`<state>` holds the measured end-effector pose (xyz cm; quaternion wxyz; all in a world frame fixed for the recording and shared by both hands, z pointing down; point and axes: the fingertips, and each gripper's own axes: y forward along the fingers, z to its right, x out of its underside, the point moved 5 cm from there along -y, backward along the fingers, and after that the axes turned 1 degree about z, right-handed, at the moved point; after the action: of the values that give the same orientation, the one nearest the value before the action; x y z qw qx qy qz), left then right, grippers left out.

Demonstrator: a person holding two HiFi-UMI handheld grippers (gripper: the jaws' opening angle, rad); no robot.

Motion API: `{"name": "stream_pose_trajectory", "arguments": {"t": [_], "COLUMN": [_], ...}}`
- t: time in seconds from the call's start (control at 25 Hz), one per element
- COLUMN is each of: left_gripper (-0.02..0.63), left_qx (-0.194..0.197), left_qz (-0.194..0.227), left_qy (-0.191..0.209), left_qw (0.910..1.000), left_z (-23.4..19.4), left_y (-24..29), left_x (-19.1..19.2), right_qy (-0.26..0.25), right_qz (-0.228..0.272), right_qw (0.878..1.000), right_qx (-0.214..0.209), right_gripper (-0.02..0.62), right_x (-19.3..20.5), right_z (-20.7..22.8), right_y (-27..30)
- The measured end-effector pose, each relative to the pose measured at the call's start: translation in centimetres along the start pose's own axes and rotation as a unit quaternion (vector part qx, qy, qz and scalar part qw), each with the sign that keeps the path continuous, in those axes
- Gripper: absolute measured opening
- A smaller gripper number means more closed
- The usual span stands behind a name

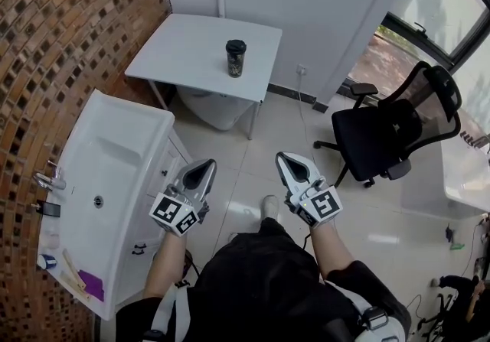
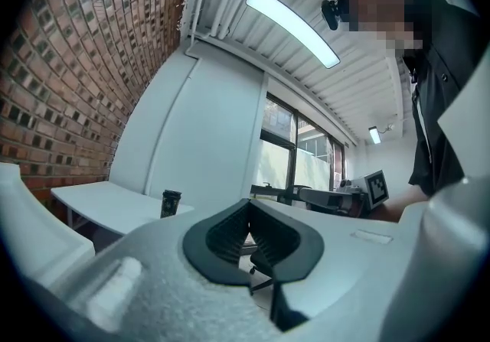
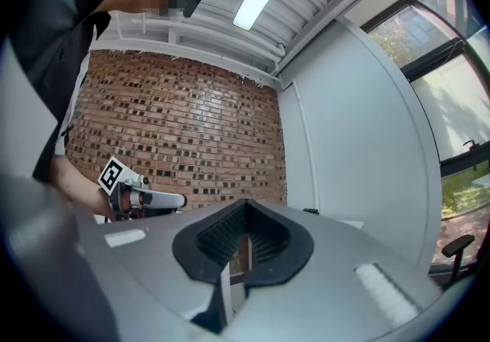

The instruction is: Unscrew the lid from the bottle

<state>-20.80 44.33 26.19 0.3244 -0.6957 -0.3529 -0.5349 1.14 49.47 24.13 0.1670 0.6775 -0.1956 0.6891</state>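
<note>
Holding nothing, the left gripper (image 1: 203, 168) and right gripper (image 1: 287, 163) are fully closed, well apart from the bottle (image 1: 235, 61). Arriving unopened, they may topple it, leaving the lid (image 1: 236, 45) untouched.

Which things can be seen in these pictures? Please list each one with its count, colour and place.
bottle: one, dark with a black lid still on, upright on the table
table: one, white, by the far wall
washbasin: one, white, against the brick wall on the left
tap: one, chrome, on the washbasin's wall side
office chair: one, black, on the floor at right
left tongs: one, grey-white, shut and empty, above the floor
right tongs: one, grey-white, shut and empty, beside the left tongs
</note>
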Motion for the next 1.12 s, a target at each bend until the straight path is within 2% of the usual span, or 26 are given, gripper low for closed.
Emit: {"name": "stream_pose_trajectory", "arguments": {"t": [0.16,0.36,0.68,0.92,1.12], "left_gripper": [0.003,0.003,0.002,0.002,0.002], "left_qx": [-0.006,-0.042,-0.093,-0.101,-0.101], "left_qz": [-0.001,0.003,0.031,0.025,0.009], "left_qy": [0.013,0.018,0.019,0.024,0.005], "left_qw": [0.9999,0.9989,0.9950,0.9943,0.9949], "left_z": [-1.4,-3.9,-7.3,-8.7,-10.9], "left_y": [1.9,5.5,15.1,20.3,22.6], "left_x": [-0.5,-0.5,-0.7,-0.4,-0.1], "right_qy": [0.003,0.007,-0.003,0.014,0.020], "right_qz": [0.007,0.023,0.036,0.055,0.047], "right_qw": [1.000,0.998,0.992,0.988,0.987], "right_qx": [-0.021,-0.053,-0.121,-0.146,-0.154], "right_gripper": [0.005,0.005,0.005,0.005,0.005], "right_x": [0.3,0.7,-0.3,0.0,2.0], "right_z": [2.3,6.5,16.6,21.7,24.5], "right_y": [2.6,6.7,12.5,16.1,19.1]}}
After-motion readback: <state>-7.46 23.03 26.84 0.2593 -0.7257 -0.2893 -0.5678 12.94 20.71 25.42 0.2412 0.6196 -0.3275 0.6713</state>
